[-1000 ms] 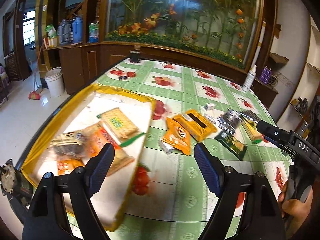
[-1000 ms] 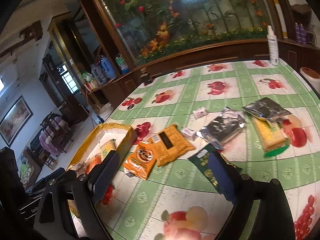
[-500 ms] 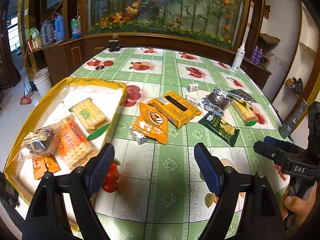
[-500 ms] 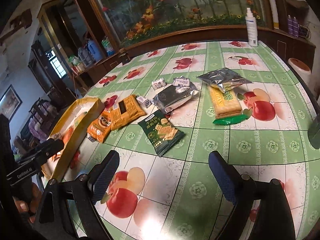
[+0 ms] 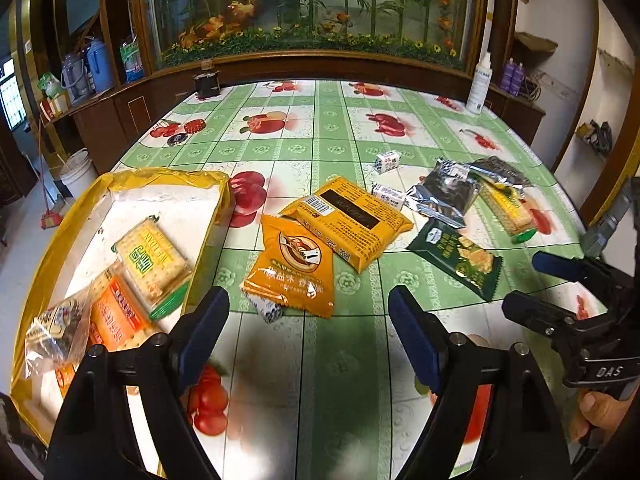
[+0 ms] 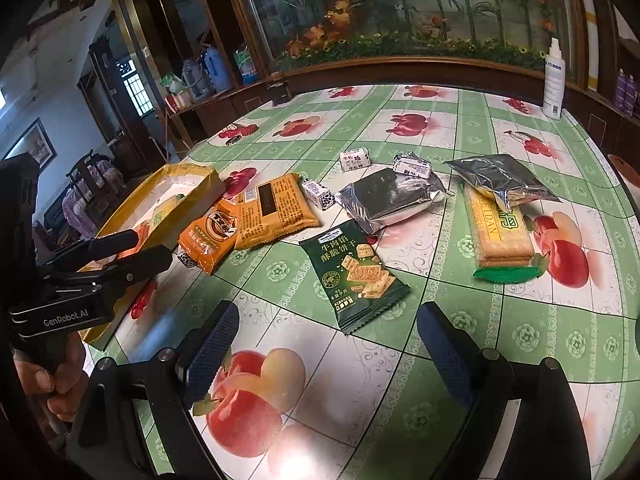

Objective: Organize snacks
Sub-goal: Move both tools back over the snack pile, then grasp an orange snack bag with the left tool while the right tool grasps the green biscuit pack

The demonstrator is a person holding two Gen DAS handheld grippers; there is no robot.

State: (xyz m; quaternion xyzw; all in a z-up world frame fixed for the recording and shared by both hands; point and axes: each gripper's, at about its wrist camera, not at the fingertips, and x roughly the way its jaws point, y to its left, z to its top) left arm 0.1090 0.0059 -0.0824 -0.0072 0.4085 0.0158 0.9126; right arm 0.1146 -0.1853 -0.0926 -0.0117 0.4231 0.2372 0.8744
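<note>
Loose snacks lie on the fruit-print tablecloth: a small orange pack, a larger orange pack, a dark green cracker pack, two silver bags and a cracker sleeve. A yellow tray at the left holds several cracker packs. My left gripper hovers open just short of the small orange pack, empty. The right gripper is open and empty, just short of the green pack. Each gripper shows in the other's view, the right one and the left one.
Small wrapped candies lie among the packs. A white spray bottle and a dark jar stand at the table's far edge. A white bucket sits on the floor past the left edge. A hand holds each gripper.
My left gripper has swung right, from over the tray to in front of the small orange pack. The right gripper has sunk and rolled level, and now faces the green pack.
</note>
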